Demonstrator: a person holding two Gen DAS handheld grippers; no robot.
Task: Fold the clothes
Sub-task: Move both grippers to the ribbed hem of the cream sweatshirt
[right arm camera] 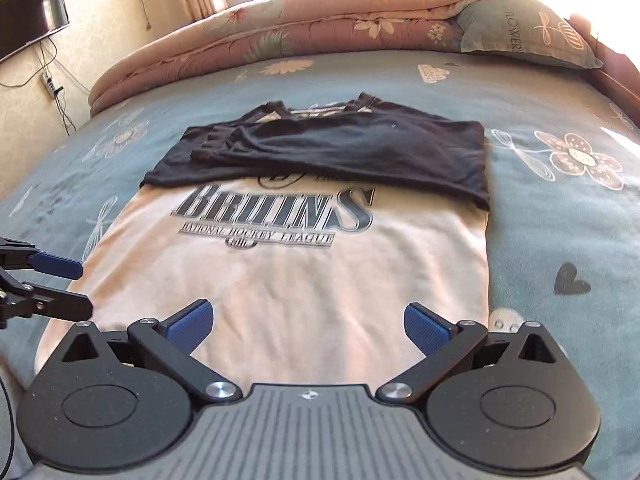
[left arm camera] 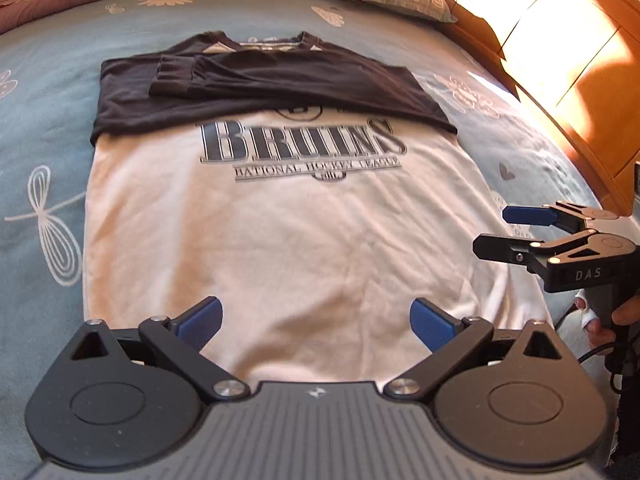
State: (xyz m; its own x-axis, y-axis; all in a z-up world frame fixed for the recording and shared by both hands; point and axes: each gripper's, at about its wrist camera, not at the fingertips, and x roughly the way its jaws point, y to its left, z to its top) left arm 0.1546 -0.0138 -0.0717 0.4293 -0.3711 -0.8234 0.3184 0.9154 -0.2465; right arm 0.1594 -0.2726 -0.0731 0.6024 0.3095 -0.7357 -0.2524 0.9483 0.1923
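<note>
Blue pads [left arm camera: 202,320] on the left gripper [left arm camera: 316,322] sit wide apart, right at the near hem of the shirt [left arm camera: 288,248]. They hold nothing. I cannot tell if they touch the cloth or just hang over it.

Its twin, the right gripper [right arm camera: 306,326], is the same: wide open, empty, and over the near hem, close to the shirt's right edge. From the left camera it shows off to the side, by the shirt's right edge, with a hand [left arm camera: 616,320] around its handle.

On to the shirt. It lies flat on the bed [left arm camera: 40,128], about in the middle, with its neck toward the far edge. The body is white with big dark letters. Both dark sleeves [right arm camera: 332,148] are already folded in across the chest, one on top of the other, so the sides look straight.

So I think the sleeve part is done. The fold from hem to neck is not done yet. Both grippers seem ready to pinch the hem corners and carry them up.

A rolled quilt [right arm camera: 280,32] and a pillow [right arm camera: 528,36] lie along the bed's far edge, well away from the shirt.
</note>
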